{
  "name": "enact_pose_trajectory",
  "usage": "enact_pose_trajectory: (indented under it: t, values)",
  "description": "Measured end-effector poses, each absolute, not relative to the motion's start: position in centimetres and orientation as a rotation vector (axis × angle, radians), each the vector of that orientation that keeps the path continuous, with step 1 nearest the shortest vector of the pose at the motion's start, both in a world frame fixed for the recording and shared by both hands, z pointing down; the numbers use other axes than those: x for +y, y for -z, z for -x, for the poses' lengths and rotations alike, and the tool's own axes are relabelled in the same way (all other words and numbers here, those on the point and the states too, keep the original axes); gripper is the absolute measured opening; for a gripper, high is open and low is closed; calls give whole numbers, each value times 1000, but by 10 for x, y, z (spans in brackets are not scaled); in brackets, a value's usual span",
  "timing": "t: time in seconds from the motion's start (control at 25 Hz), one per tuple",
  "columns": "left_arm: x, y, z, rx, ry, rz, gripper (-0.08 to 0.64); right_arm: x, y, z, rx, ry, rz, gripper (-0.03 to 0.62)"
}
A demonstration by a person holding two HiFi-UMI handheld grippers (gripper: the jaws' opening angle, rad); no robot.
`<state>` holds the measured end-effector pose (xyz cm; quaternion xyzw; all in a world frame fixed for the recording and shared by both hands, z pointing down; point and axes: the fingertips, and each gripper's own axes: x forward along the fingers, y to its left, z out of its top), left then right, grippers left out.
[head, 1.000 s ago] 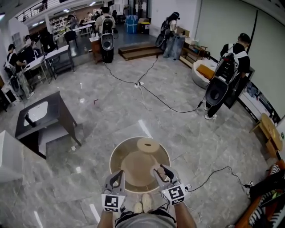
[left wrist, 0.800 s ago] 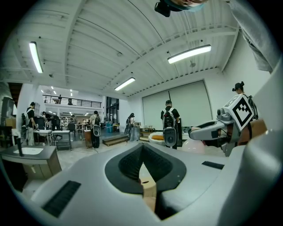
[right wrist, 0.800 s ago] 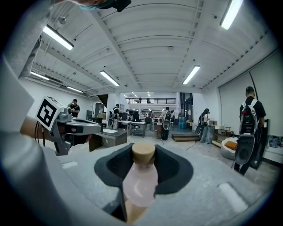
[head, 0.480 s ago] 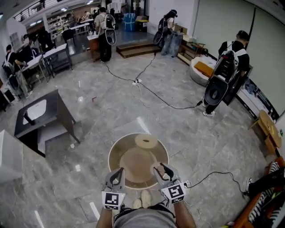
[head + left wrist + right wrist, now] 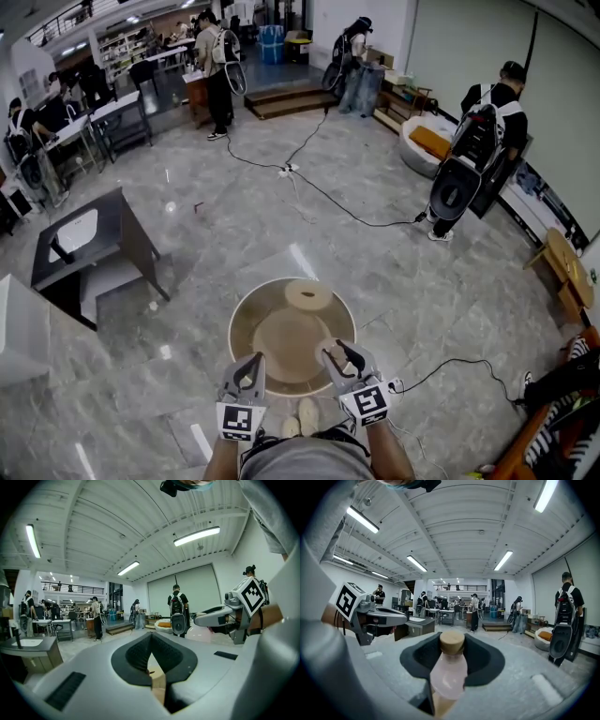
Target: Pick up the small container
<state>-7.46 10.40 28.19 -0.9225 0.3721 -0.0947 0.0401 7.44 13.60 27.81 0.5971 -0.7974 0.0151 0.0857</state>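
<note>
While the left hand-held gripper (image 5: pixel 249 362) hung clenched and empty by the round bench (image 5: pixel 246 323), the right hand-held gripper (image 5: pixel 341 353) grasped a small pink cork-stoppered bottle (image 5: pixel 449 667) between its jaws.

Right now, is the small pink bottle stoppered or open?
Stoppered: in the right gripper view a tan cork sits in the neck of the bottle, closing its mouth.
</note>
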Motion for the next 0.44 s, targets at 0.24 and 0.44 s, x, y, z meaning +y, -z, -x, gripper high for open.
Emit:
enact_pose_trajectory:
  t: [0.24,0.44]
  values:
    - [101,-280,73,1136,293,2833,17,131,-275,-74,-2381,-44,-1771,138]
    - [103,-279,70,1136,302,2842,17,132,-274,-74,-2384,-58,-1762,138]
